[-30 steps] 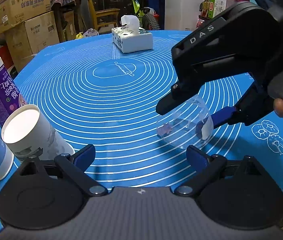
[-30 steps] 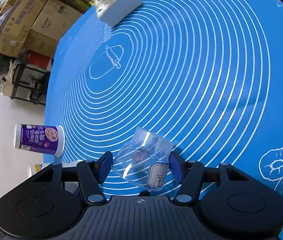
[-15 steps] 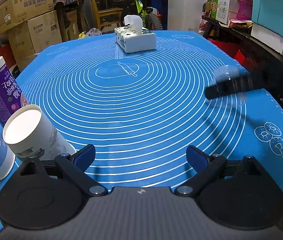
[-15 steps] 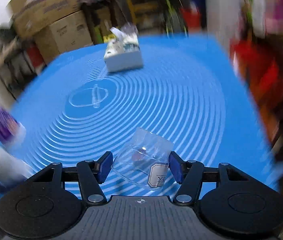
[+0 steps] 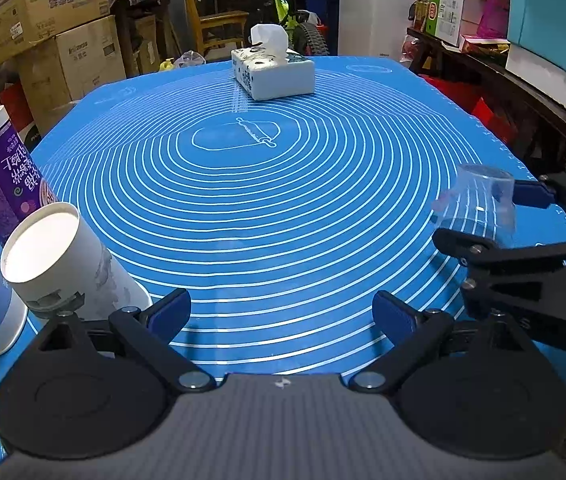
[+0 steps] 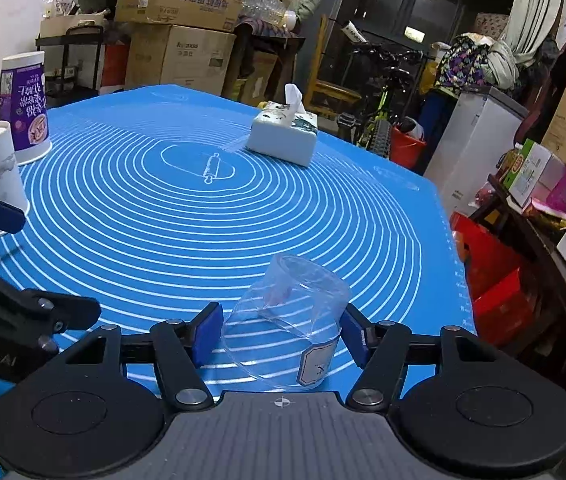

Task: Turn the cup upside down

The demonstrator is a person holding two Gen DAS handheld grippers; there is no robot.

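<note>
At the bottom centre of my right wrist view, my right gripper (image 6: 281, 330) pinches the cup (image 6: 287, 326) between its two blue pads, one on each side wall. The cup is clear, with a small label low on its right side. Its long axis runs nearly along my fingers: the wide mouth faces back toward the camera and a little down, the narrow base points away and up. I judge it partly turned, tilted rather than fully inverted. It hangs above the mat (image 6: 203, 216) at the right edge of the table; I cannot tell whether its lower rim touches. In the left wrist view the cup (image 5: 479, 204) shows at the right middle of the frame, base uppermost, well apart from my left gripper (image 5: 281, 314), which is spread wide with nothing between its pads. So the right hand is the one placed to finish; the coming move likely turns on rolling the mouth down flat. Farther off, paper cups (image 5: 67, 264) stand at the lower left, and a tissue box (image 5: 273, 72) sits at the upper centre.
</note>
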